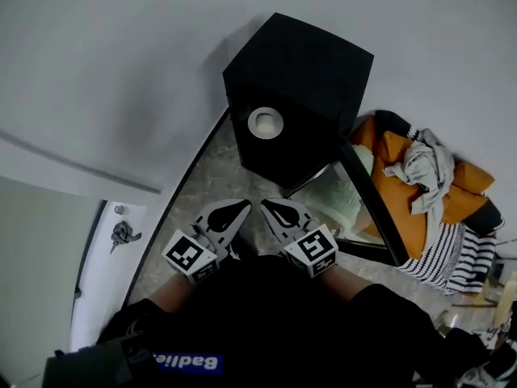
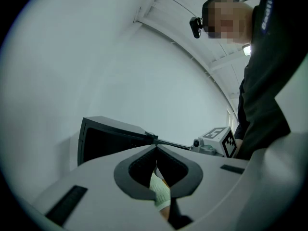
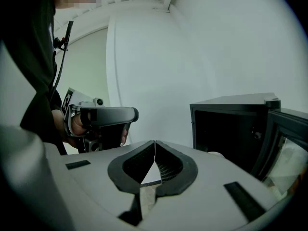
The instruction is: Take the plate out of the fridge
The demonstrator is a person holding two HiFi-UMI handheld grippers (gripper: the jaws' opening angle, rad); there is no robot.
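A black mini fridge point(image 1: 299, 79) stands against the white wall with its door point(image 1: 367, 208) swung open to the right. A small white plate point(image 1: 266, 122) sits inside it. My left gripper point(image 1: 246, 206) and right gripper point(image 1: 264, 204) are held side by side close to the body, well short of the fridge, tips nearly touching. Both are shut and empty. In the left gripper view the left gripper point(image 2: 155, 148) points past the fridge point(image 2: 110, 138). The right gripper point(image 3: 154, 142) faces the fridge point(image 3: 231, 129) and its door point(image 3: 284, 143). The plate is not visible in either gripper view.
An orange seat point(image 1: 428, 192) piled with clothes and a striped cloth point(image 1: 452, 253) lies right of the fridge door. Speckled floor point(image 1: 206, 188) runs between me and the fridge. A white door with a handle point(image 1: 121, 234) is at the lower left.
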